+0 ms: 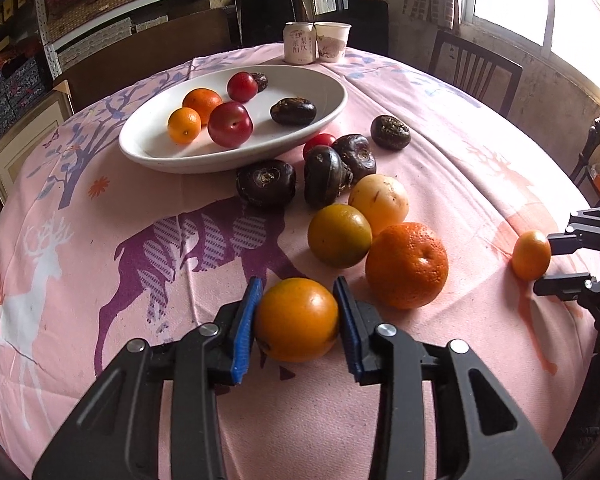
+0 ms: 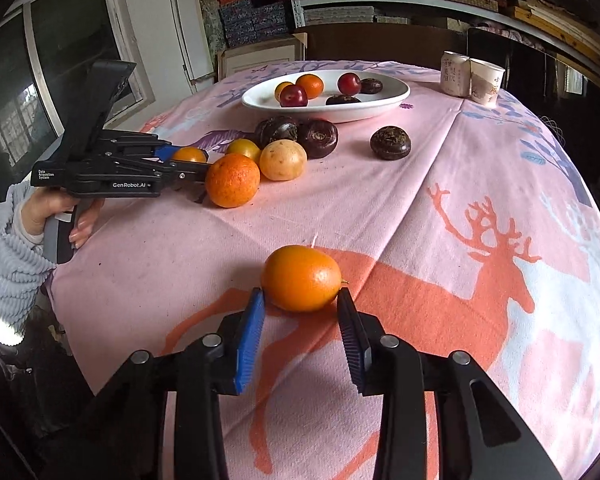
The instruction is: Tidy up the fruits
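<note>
My left gripper (image 1: 298, 284) is shut on a smooth orange fruit (image 1: 296, 320) low over the pink cloth, blue pads pressed to both its sides; the right wrist view shows this gripper (image 2: 192, 160) from the side. My right gripper (image 2: 301, 294) stands open, with a small oval kumquat (image 2: 302, 278) lying on the cloth between its very fingertips. Behind, a white oval dish (image 1: 220, 160) holds two oranges, two red plums and dark water chestnuts. A bumpy tangerine (image 1: 406, 266), a greenish orange (image 1: 339, 235) and a yellow fruit (image 1: 378, 202) lie loose beside the left gripper.
Several dark water chestnuts (image 1: 266, 182) and a red plum (image 1: 318, 142) lie between the dish and the loose citrus. A drink can (image 1: 299, 43) and a paper cup (image 1: 332, 42) stand at the table's far edge. A chair (image 1: 476, 72) is beyond. A person's hand (image 2: 60, 208) holds the left gripper.
</note>
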The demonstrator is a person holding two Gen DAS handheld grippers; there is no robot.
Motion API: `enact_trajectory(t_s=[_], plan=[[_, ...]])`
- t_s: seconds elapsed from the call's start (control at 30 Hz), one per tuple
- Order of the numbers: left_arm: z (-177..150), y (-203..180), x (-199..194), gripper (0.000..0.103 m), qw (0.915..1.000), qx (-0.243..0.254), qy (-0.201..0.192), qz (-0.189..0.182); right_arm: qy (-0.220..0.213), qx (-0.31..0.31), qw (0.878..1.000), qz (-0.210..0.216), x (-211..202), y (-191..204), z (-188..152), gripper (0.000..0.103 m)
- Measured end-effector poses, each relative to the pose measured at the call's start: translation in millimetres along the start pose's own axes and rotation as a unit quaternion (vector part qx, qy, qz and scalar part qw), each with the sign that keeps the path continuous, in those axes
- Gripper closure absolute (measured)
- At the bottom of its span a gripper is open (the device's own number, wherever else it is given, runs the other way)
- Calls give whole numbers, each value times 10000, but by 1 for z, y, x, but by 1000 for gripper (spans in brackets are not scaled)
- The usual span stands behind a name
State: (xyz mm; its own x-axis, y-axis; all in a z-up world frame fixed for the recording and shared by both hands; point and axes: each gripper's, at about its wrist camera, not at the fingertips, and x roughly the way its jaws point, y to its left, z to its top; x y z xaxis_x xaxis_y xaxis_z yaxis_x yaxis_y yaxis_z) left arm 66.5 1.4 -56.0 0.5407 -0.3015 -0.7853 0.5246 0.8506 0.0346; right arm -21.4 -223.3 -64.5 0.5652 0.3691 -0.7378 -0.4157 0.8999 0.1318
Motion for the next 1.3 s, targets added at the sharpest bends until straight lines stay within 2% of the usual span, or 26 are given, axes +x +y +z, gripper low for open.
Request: enact_trajectory(t_s=[0.1, 0.17, 0.2, 0.43, 0.63, 0.77, 0.87, 1.03, 1.17, 1.23, 1.27, 1.3], plan=[[0, 3, -1, 67, 10000, -63, -26, -34, -30, -1, 10000, -47, 4, 2, 3, 51], [0, 3, -1, 67, 10000, -78, -34, -35, -53, -36, 10000, -34, 6, 5, 5, 52], [0, 3, -1, 67, 10000, -83, -28, -43, -62, -23, 10000, -23, 7, 5, 6, 65], [0, -1, -2, 67, 10000, 25, -69, -7, -168, 10, 9999, -21, 7, 4, 9, 65], [7, 14, -9, 67, 9993, -254, -277, 39, -417, 81, 9991, -12, -3, -2, 23, 65], [37, 24, -22, 67, 9978, -288, -591, 73, -689, 66, 9976, 6, -8, -7, 56, 65], [69, 35, -24, 67, 9962, -322, -798, 153, -793, 51, 9968, 46, 5, -13, 95, 65], [111, 65, 4, 67, 9937, -640, -820, 420, -808, 222, 9965, 39, 46, -30, 158, 65], [120, 85, 28, 67, 9905, -1035, -818, 383, -719, 467, 9963, -31, 82, -47, 195, 64], [118, 91, 38, 57, 9894, -1134, -820, 375, -705, 663, 9953, -59, 99, -58, 206, 62], [116, 93, 40, 39, 9891, -1151, -841, 374, -787, 831, 9934, -49, 103, -64, 208, 57], [113, 95, 41, 28, 9884, -1164, -877, 418, -882, 989, 9912, 61, 106, -70, 209, 45]])
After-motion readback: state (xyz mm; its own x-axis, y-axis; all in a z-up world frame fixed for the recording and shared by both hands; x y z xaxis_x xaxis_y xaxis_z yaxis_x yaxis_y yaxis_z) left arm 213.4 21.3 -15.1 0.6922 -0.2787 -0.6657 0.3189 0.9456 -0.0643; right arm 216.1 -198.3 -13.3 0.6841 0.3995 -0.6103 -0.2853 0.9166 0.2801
